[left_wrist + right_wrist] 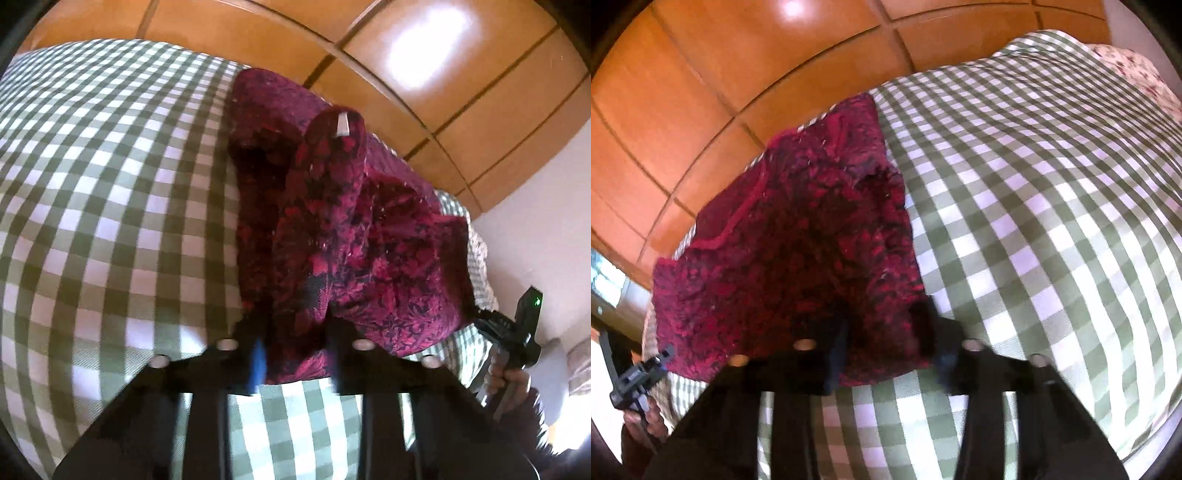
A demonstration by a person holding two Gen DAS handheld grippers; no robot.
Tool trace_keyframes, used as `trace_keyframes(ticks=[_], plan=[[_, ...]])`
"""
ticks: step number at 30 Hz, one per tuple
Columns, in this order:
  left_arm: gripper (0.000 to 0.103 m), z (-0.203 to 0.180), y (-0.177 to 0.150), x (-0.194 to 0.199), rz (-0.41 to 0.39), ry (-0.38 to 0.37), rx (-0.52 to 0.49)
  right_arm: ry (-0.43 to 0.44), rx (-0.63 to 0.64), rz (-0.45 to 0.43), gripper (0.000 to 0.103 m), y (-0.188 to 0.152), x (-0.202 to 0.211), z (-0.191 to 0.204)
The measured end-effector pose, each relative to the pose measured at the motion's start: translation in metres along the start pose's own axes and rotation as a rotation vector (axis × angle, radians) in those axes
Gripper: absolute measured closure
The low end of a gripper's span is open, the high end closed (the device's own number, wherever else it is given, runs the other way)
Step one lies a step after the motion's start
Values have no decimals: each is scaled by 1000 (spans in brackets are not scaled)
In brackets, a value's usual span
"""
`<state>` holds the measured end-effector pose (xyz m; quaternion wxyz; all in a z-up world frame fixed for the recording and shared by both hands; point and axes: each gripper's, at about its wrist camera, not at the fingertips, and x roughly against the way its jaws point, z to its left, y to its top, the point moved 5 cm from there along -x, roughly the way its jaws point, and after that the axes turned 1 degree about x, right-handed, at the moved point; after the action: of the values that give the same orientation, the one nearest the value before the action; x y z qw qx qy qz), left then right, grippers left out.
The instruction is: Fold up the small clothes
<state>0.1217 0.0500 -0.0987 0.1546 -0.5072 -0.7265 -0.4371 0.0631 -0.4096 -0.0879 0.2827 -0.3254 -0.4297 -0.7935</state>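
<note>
Left tool [295,354] was clamped on the near hem of the red patterned garment [332,229], cloth bunched between its fingers, and the right tool [886,354] was pinching the same garment [798,240] at its own near edge. The garment rose ahead of both tools, draped and creased, white tag [341,125] at the far end, over the green checked bedcover [110,184], wooden floor [443,74] beyond
</note>
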Motion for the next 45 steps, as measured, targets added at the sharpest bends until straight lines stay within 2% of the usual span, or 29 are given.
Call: trace_keyframes(ticks=[1, 2, 10, 15, 19, 20, 22, 23, 24, 25, 26, 31, 33, 35, 38, 39, 40, 41, 42, 45], plan=[[89, -1, -2, 5, -3, -3, -11, 10, 0, -4, 88, -1, 6, 2], [90, -2, -3, 7, -3, -2, -19, 25, 5, -5, 90, -2, 11, 5], [92, -4, -32, 30, 3, -48, -21, 105, -8, -5, 92, -23, 52, 18], [92, -4, -74, 62, 38, -66, -22, 138, -14, 63, 92, -63, 79, 12], [91, -3, -100, 77, 67, -36, -36, 122, 6, 139, 92, -93, 87, 5], [88, -4, -102, 78, 71, -24, -39, 107, 20, 149, 91, -97, 86, 5], [81, -7, -98, 80, 51, 38, -63, 73, 49, 139, 80, -95, 86, 9], [64, -10, -94, 81, 35, 62, -83, 57, 59, 118, 76, -92, 88, 12], [42, -14, -89, 84, 9, 92, -103, 37, 76, 85, 64, -85, 90, 17], [36, -18, -82, 89, -33, 131, -125, 28, 94, 58, 52, -78, 93, 22], [33, -22, -74, 92, -69, 164, -147, 21, 116, 31, 50, -73, 95, 29], [33, -34, -45, 85, -124, 266, -230, -29, 288, -60, 49, -61, 92, 79], [33, -40, -39, 82, -122, 263, -265, -114, 365, -81, 43, -57, 80, 92], [33, -50, -32, 71, -122, 267, -306, -181, 413, -96, 43, -56, 72, 97], [33, -60, -23, 53, -108, 258, -363, -211, 410, -106, 46, -47, 55, 95], [46, -62, -21, 44, -95, 252, -375, -205, 403, -96, 63, -44, 47, 94], [60, -63, -19, 33, -72, 249, -394, -189, 398, -73, 86, -41, 41, 93], [84, -62, -19, 24, -53, 269, -411, -192, 380, -56, 86, -37, 31, 86], [85, -60, -19, 14, -43, 307, -423, -199, 366, -51, 86, -36, 25, 82], [87, -55, -19, 3, -42, 316, -409, -188, 285, -6, 85, -36, 1, 57]])
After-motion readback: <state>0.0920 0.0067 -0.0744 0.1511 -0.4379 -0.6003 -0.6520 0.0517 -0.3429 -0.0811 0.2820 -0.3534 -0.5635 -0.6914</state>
